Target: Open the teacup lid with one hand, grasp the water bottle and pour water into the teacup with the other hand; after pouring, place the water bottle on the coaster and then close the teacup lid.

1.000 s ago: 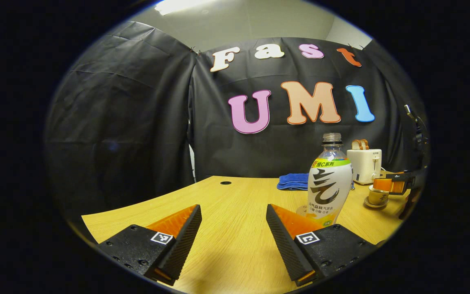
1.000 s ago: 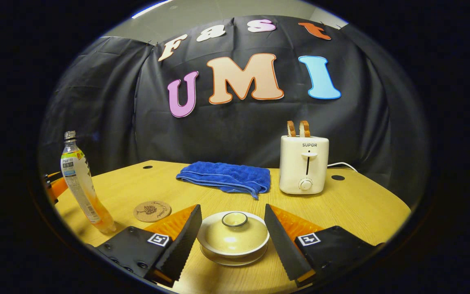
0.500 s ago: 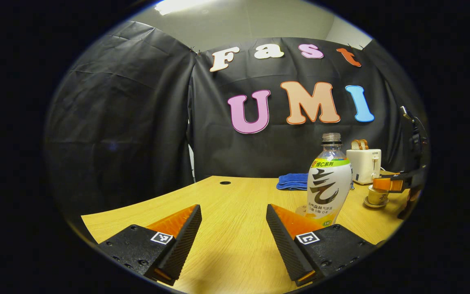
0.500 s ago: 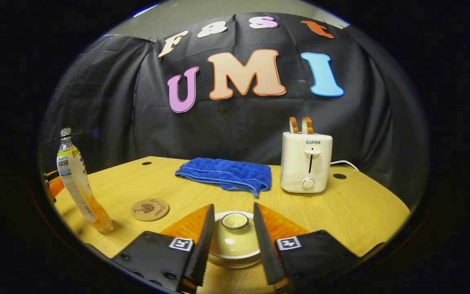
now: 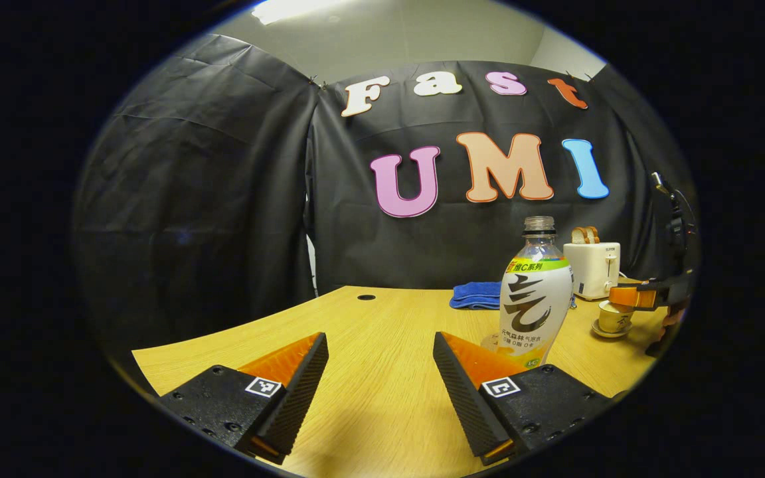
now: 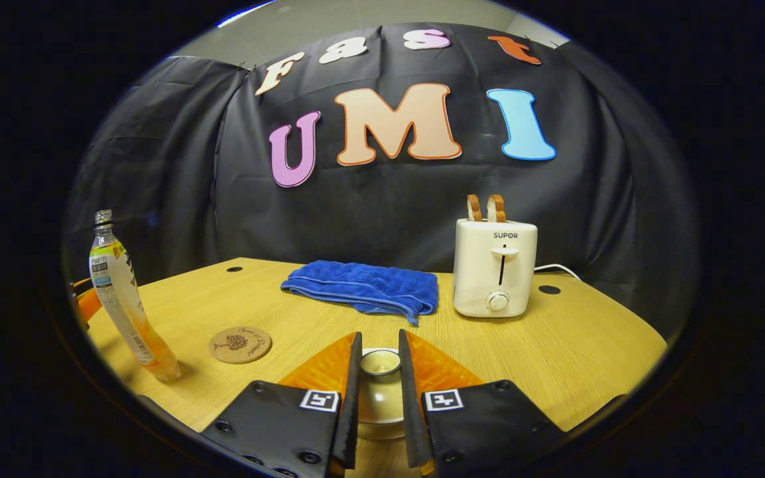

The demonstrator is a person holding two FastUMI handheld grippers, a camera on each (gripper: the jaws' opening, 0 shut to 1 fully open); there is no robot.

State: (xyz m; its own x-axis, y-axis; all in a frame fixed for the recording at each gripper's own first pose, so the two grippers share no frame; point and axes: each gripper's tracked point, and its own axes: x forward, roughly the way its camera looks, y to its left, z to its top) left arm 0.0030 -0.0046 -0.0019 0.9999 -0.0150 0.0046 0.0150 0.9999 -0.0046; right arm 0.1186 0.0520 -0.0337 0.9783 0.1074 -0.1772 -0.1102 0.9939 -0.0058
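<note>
In the right gripper view, my right gripper (image 6: 379, 346) has closed around the knob of the cream teacup lid (image 6: 380, 362), which sits on the cup and saucer between its fingers. The uncapped water bottle (image 6: 120, 299) stands upright at the far left, and the round cork coaster (image 6: 240, 344) lies to its right. In the left gripper view, my left gripper (image 5: 379, 335) is open with nothing in it above the table. The bottle (image 5: 534, 295) stands just ahead of its right finger. Farther right is the teacup (image 5: 615, 318), with the right gripper (image 5: 645, 296) over it.
A folded blue towel (image 6: 362, 289) lies at the back of the wooden table (image 6: 555, 345). A white toaster (image 6: 494, 269) holding two slices of bread stands to its right, with a cord behind it. Small round holes mark the tabletop near the back.
My right gripper's fingers have closed from wide open onto the lid's knob and moved slightly forward. My left gripper and the bottle have not moved.
</note>
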